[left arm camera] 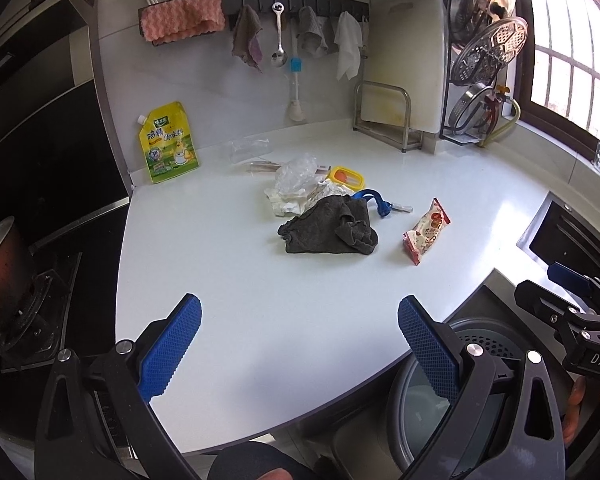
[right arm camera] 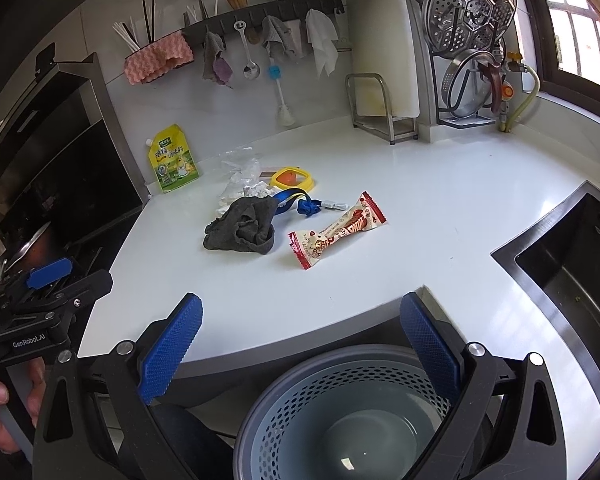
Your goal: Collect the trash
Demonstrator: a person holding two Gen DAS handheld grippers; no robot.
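A red-and-white snack wrapper point(left arm camera: 426, 232) point(right arm camera: 336, 230) lies on the white counter point(left arm camera: 240, 280) point(right arm camera: 440, 216). Left of it is a dark grey cloth point(left arm camera: 330, 226) point(right arm camera: 242, 224). Behind the cloth lie crumpled white paper point(left arm camera: 290, 200), clear plastic point(left arm camera: 296, 172) point(right arm camera: 242, 170), a blue strap point(left arm camera: 376, 202) point(right arm camera: 300, 202) and a yellow ring item point(left arm camera: 346, 178) point(right arm camera: 292, 178). A grey perforated bin point(right arm camera: 340, 408) point(left arm camera: 428, 396) stands below the counter's front edge. My left gripper point(left arm camera: 300, 340) is open and empty over the near counter. My right gripper point(right arm camera: 300, 340) is open and empty above the bin.
A yellow refill pouch point(left arm camera: 168, 142) point(right arm camera: 174, 158) leans on the back wall. A cutting-board rack point(left arm camera: 388, 116) point(right arm camera: 380, 108) and steamer rack point(right arm camera: 468, 40) stand at the back right. A sink point(right arm camera: 572, 272) is at right, a stove with a pot point(left arm camera: 0, 272) at left.
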